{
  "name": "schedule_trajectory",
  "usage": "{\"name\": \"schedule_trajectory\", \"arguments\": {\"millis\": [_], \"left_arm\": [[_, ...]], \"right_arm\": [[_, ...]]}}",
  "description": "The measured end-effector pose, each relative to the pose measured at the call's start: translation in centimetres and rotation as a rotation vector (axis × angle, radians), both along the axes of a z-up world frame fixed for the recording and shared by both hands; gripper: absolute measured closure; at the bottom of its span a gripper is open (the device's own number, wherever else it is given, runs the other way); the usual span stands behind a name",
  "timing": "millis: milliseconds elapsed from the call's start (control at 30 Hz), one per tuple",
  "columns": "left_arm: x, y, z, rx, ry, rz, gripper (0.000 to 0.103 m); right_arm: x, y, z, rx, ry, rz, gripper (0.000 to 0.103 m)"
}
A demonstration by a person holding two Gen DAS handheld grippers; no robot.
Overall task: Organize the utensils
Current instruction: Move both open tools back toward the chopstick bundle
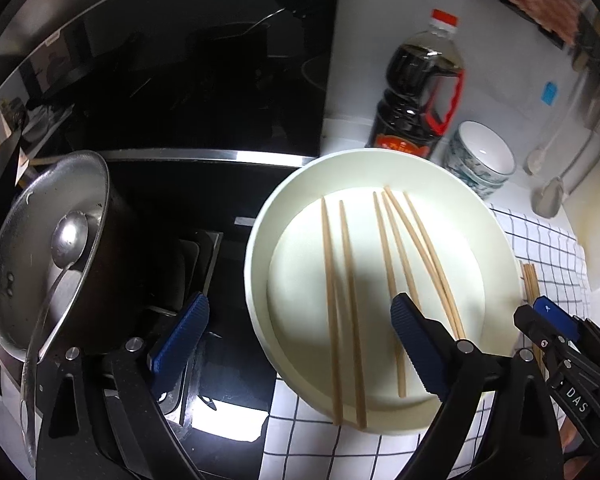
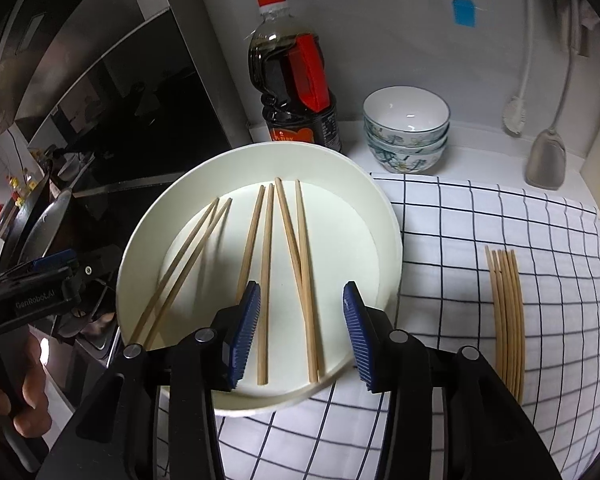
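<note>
Six chopsticks (image 2: 265,280) lie in the white dish (image 2: 384,216) at frame centre, long axes running toward the camera. Right gripper (image 2: 300,336), jaws parted and empty, straddles the near ends; left gripper (image 1: 296,348) gapes wide, offset left.

Both fisheye views bend straight lines hard toward the rim, with black vignetting in the corners. Light falls from above, glaring off the white plate (image 1: 380,280) at centre and a bright patch at 6 o'clock in the left view. Chopsticks (image 2: 266,280) cast soft shadows. The stove side at 10 o'clock stays dim; the 1 o'clock edge blurs.
</note>
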State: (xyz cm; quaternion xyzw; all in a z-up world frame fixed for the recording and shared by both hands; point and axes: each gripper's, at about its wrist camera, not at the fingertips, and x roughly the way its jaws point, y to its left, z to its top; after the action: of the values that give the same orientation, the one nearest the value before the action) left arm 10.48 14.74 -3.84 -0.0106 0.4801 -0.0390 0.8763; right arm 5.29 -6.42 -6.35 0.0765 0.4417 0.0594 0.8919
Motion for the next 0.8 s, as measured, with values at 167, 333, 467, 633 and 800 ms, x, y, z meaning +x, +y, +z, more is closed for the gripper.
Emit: {"name": "schedule_trajectory", "arguments": {"millis": [167,333,467,633,800], "left_arm": [[-1.2,-1.1,0.7,0.005,-0.022,-0.051,0.01],[-2.6,-2.7,1.5,0.018,-0.046,-0.098,0.009],[-3.8,-4.3,2.0,0.026,-0.057,-0.115,0.007],[-5.5,-7.2,1.8,0.027,-0.046,-0.126,0.007],[-8.4,-10.9,1.1,0.013,-0.038,-0.105,0.007]], "right_arm": [[-1.8,0.0,0.6,0.0,-0.014,-0.022,0.06],[-3.6,-0.5,1.3,0.007,-0.029,-0.045,0.057],[-4.8,-1.6,1.6,0.015,-0.031,-0.054,0.054],[-7.1,-4.6,2.0,0.016,-0.048,-0.072,0.038],[-10.3,-9.0,1.6,0.005,-0.024,-0.061,0.038]]}}
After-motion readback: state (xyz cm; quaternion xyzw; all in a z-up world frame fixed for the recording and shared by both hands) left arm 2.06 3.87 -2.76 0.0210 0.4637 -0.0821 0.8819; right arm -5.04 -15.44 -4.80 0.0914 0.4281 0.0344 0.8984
